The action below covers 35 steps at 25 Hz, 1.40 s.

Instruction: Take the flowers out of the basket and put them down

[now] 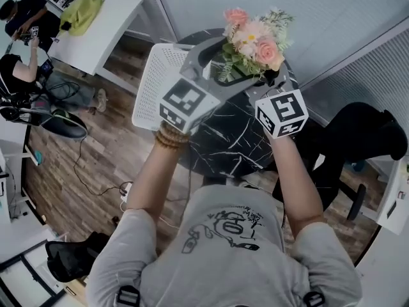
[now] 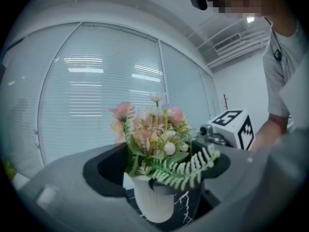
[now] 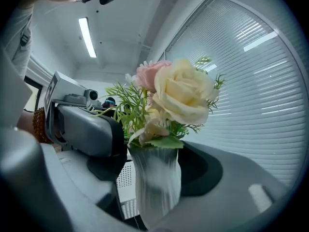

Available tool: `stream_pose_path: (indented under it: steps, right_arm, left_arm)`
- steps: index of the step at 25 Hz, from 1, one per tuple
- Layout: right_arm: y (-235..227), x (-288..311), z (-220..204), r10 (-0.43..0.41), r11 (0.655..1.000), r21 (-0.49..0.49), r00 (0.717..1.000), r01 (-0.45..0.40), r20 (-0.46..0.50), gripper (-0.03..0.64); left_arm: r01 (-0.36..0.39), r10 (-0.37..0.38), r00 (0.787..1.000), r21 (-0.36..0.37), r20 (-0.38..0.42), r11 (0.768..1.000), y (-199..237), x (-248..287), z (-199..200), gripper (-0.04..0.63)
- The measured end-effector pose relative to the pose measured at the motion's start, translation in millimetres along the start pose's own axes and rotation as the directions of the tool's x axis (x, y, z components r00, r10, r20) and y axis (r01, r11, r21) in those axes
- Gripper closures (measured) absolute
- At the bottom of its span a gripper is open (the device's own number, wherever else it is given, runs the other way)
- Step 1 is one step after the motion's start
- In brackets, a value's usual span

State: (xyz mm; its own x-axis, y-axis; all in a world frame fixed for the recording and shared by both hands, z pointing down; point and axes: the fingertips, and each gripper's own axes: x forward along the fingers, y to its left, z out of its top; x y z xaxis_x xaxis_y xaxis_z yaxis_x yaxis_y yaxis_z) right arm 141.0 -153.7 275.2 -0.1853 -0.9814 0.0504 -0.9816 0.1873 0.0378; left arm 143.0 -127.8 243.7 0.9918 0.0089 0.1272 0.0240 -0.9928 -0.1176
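While the right gripper [image 3: 155,175] presses its fingers [image 3: 231,178] against the white ribbed vase [image 3: 157,187], we see the left gripper [image 2: 159,175] with fingers [image 2: 67,187] spread wider, standing round the same vase without clamping it. The pink and cream flowers [image 1: 255,38], with fern fronds [image 2: 193,166], rise over the far edge of the black, white-veined marble surface [image 1: 223,142]. The white perforated basket [image 1: 153,75] shows at its left edge.

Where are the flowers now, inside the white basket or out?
Out: the right claw holds their vase beside the basket.
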Motion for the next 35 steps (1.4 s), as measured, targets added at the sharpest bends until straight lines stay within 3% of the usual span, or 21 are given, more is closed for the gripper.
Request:
stream_pose_path:
  steps: [7, 14, 24, 35]
  right_arm:
    - [-48.2, -63.9, -14.4, -0.092, 0.996, 0.011, 0.996, 0.092, -0.014, 0.282]
    - [-67.4, -99.6, -21.5, -0.131, 0.991, 0.021, 0.991, 0.131, -0.017, 0.282]
    - [-69.8, -99.7, -29.2, -0.132, 0.991, 0.027, 0.991, 0.133, -0.02, 0.282]
    - [-61.5, -86.6, -79.9, -0.123, 0.99, 0.066, 0.99, 0.128, -0.076, 0.282]
  left_arm:
    - [0.101, -0.101, 0.995, 0.007, 0.012, 0.995, -54.7, 59.1, 8.2, 0.178]
    - [0.135, -0.135, 0.991, 0.002, 0.0, 0.991, -84.8, 84.6, 7.3, 0.178]
    - [0.142, -0.142, 0.99, -0.003, -0.009, 0.99, -86.5, 87.8, 1.8, 0.178]
    - [0.146, -0.149, 0.988, -0.059, -0.047, 0.987, -81.4, 87.8, -49.3, 0.179]
